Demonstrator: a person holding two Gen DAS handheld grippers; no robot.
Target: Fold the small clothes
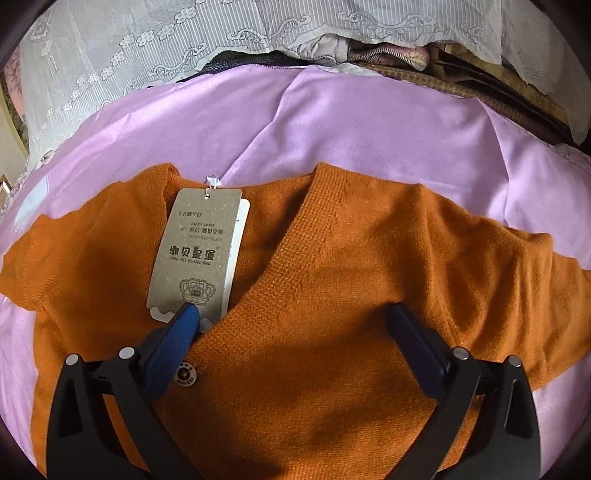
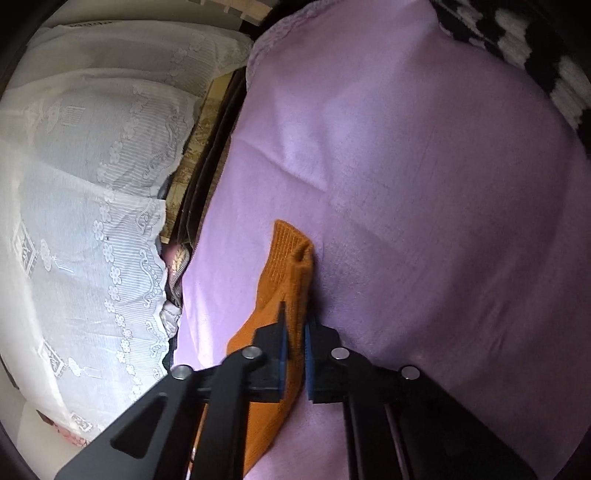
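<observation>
While the small orange knitted cardigan (image 1: 332, 280) lies spread front-up on a lilac cloth-covered surface (image 1: 332, 122), the left gripper (image 1: 291, 314) hangs over its chest with its jaws wide apart and nothing between them. Its blue-padded left finger (image 1: 173, 347) overlaps the lower edge of a grey-beige cardboard hang tag (image 1: 199, 251), printed with a crown emblem, which rests on the cardigan beside the V-shaped neckline; whether the pad actually touches the tag cannot be told. Just beside that finger sits a round dark button (image 1: 185, 372) on the cardigan's front band. From the right wrist view, the right gripper (image 2: 294, 325) has its jaws drawn close together, clamped on a ribbed edge of the orange cardigan (image 2: 288, 266), which stands up in a narrow fold between the blue pads (image 2: 282, 332) above the lilac cloth (image 2: 424, 184). White lace curtain fabric (image 2: 85, 184) hangs along the far side of the surface, and a black-and-white patterned textile (image 2: 517, 33) shows at the upper right corner.
</observation>
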